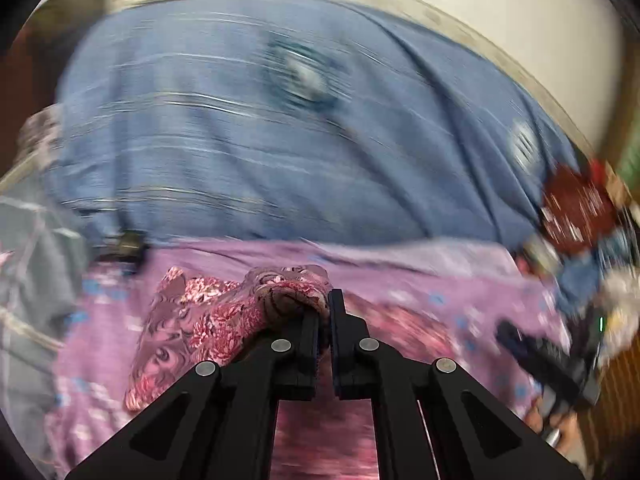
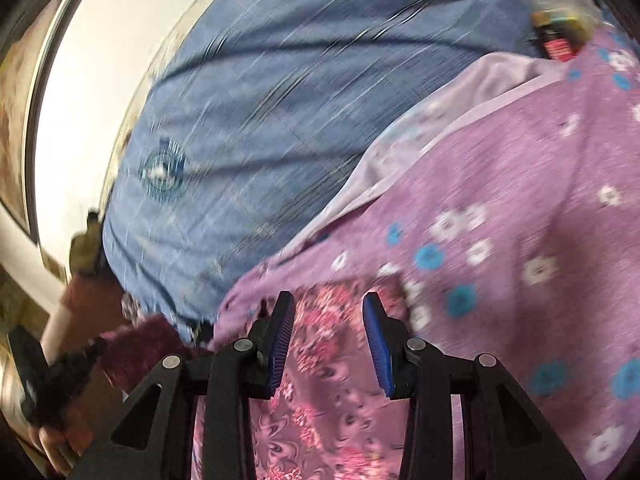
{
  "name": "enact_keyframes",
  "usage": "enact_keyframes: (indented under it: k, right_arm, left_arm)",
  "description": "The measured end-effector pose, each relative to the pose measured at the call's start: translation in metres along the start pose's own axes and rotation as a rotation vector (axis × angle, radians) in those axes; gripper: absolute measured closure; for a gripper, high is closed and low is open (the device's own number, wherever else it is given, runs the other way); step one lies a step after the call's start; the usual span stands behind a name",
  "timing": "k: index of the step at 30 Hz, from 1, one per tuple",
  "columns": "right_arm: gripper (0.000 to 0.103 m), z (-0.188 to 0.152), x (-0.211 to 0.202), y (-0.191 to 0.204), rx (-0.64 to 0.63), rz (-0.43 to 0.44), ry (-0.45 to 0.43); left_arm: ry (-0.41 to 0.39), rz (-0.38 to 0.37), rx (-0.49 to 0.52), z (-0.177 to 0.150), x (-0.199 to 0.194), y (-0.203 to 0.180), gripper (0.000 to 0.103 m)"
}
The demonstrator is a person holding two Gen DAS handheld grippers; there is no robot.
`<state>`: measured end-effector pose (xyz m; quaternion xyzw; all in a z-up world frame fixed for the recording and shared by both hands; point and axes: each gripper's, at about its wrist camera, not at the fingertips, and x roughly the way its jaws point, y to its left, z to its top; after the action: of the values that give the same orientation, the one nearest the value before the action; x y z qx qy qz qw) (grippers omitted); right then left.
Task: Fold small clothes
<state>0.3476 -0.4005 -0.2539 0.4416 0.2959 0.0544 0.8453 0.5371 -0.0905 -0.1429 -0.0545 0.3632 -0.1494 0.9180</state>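
Observation:
A small pink and red floral garment (image 1: 208, 316) lies on a purple flowered sheet (image 1: 460, 292). My left gripper (image 1: 325, 304) is shut on a bunched edge of the garment and holds it lifted, the rest hanging to the left. In the right wrist view my right gripper (image 2: 329, 320) is open, its blue pads (image 2: 376, 344) apart, just above the flat floral garment (image 2: 320, 400). The right gripper also shows at the right edge of the left wrist view (image 1: 548, 360). Both views are motion-blurred.
A blue bedcover (image 1: 280, 140) spreads beyond the purple sheet (image 2: 520, 200). A pile of mixed clothes (image 1: 584, 216) sits at the right. Grey checked cloth (image 1: 28, 260) lies at the left. A pale wall (image 2: 100, 80) stands behind the bed.

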Motion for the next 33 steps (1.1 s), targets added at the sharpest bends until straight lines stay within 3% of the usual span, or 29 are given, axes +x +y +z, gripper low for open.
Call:
enact_keyframes:
  k: [1,4,5,7,9,10,13,16,20,21,24,27,29,31,33]
  right_arm:
    - [0.065,0.003,-0.004,-0.004,0.014,0.001,-0.009]
    - [0.065,0.009,-0.009,-0.012,0.043,0.003,-0.015]
    - [0.065,0.009,-0.008,-0.011,0.044,0.005,-0.01]
    - [0.065,0.008,-0.007,-0.007,0.037,0.02,0.01]
    - [0.064,0.007,-0.006,-0.006,0.026,0.037,0.029]
    - [0.064,0.006,-0.003,-0.002,0.015,0.044,0.044]
    - [0.064,0.0,0.004,0.007,-0.001,0.053,0.064]
    - [0.063,-0.015,0.018,0.028,-0.067,0.098,0.141]
    - [0.039,-0.051,0.041,0.076,-0.228,0.161,0.261]
    - [0.034,-0.062,0.047,0.09,-0.277,0.166,0.284]
    - [0.03,-0.093,0.065,0.123,-0.403,0.136,0.321]
    - [0.027,-0.117,0.085,0.14,-0.482,0.067,0.334]
    - [0.027,-0.132,0.102,0.145,-0.519,-0.008,0.351]
    - [0.027,-0.145,0.115,0.146,-0.561,-0.07,0.363]
    - [0.027,-0.163,0.131,0.145,-0.639,-0.144,0.397]
  left_arm:
    - [0.036,-0.01,0.038,-0.01,0.012,-0.023,0.099]
    - [0.17,-0.037,0.106,-0.024,0.056,-0.06,0.08]
    - [0.191,-0.06,0.114,-0.028,0.062,-0.066,0.079]
    - [0.167,-0.093,0.123,-0.027,0.056,-0.065,0.075]
    - [0.111,-0.101,0.126,-0.019,0.036,-0.052,0.059]
    - [0.082,-0.108,0.12,-0.015,0.025,-0.046,0.046]
    - [-0.034,-0.11,0.073,-0.013,-0.027,-0.017,0.039]
    - [-0.082,0.043,0.033,-0.02,-0.056,0.027,0.035]
    - [-0.068,0.371,-0.041,-0.048,-0.051,0.099,0.035]
    - [-0.059,0.411,-0.071,-0.055,-0.047,0.112,0.036]
    - [-0.034,0.469,-0.189,-0.081,-0.03,0.149,0.037]
    - [-0.002,0.504,-0.245,-0.102,-0.007,0.163,0.037]
    - [0.009,0.556,-0.223,-0.113,0.009,0.164,0.037]
    - [0.092,0.632,-0.161,-0.117,0.035,0.166,0.037]
    - [0.158,0.663,-0.108,-0.119,0.057,0.162,0.037]
